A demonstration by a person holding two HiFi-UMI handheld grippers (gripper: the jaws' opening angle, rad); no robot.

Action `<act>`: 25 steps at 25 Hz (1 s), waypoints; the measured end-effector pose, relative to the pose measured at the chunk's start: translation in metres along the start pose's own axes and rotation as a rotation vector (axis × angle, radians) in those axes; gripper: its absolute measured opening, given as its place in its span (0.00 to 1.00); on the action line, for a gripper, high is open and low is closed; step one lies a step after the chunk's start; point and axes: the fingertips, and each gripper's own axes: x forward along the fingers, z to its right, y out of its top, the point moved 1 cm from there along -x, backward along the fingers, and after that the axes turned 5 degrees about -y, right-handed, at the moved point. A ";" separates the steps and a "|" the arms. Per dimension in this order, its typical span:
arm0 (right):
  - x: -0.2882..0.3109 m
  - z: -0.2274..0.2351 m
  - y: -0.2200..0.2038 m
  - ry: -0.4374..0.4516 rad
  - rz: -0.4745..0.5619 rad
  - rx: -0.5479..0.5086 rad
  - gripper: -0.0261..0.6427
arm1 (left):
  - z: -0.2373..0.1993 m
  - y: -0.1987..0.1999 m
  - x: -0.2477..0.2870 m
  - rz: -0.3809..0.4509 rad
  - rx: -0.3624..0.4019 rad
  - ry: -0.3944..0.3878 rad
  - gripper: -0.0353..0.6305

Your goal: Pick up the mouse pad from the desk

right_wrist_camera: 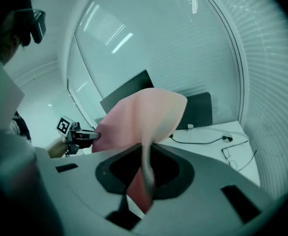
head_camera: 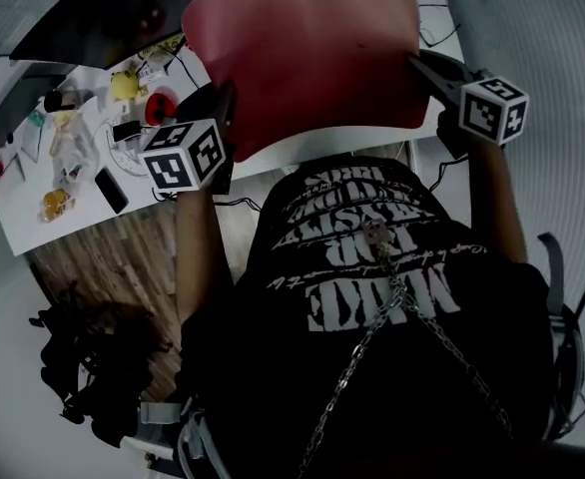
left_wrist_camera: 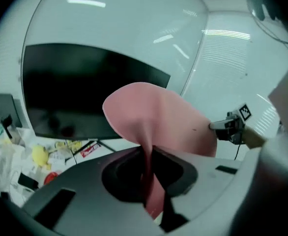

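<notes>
The pink mouse pad (head_camera: 312, 53) hangs in the air above the white desk (head_camera: 33, 208), stretched between both grippers and curling at its far edge. My left gripper (head_camera: 228, 100) is shut on the pad's left edge, and my right gripper (head_camera: 416, 61) is shut on its right edge. In the left gripper view the pad (left_wrist_camera: 158, 117) runs as a thin pinched sheet through the left gripper (left_wrist_camera: 148, 155), with the right gripper (left_wrist_camera: 227, 127) at its far side. In the right gripper view the pad (right_wrist_camera: 139, 119) is clamped in the right gripper (right_wrist_camera: 145, 156), and the left gripper (right_wrist_camera: 80, 134) holds the opposite edge.
The desk's left part carries clutter: a yellow object (head_camera: 123, 85), a red round item (head_camera: 160, 106), a black phone (head_camera: 111, 189). A dark monitor (left_wrist_camera: 85, 92) stands behind. Eyeglasses (right_wrist_camera: 232, 154) and a cable (right_wrist_camera: 198, 140) lie on the desk's right. A black bag (head_camera: 93, 362) sits on the wooden floor.
</notes>
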 end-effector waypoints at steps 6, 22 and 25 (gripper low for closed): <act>-0.064 -0.032 0.098 0.002 0.113 -0.114 0.12 | 0.053 0.098 -0.045 0.103 0.175 -0.096 0.12; -0.104 -0.056 0.135 0.075 0.245 -0.157 0.13 | 0.074 0.142 -0.095 0.208 0.282 -0.103 0.12; -0.102 -0.057 0.135 0.090 0.242 -0.156 0.13 | 0.072 0.139 -0.094 0.204 0.278 -0.097 0.12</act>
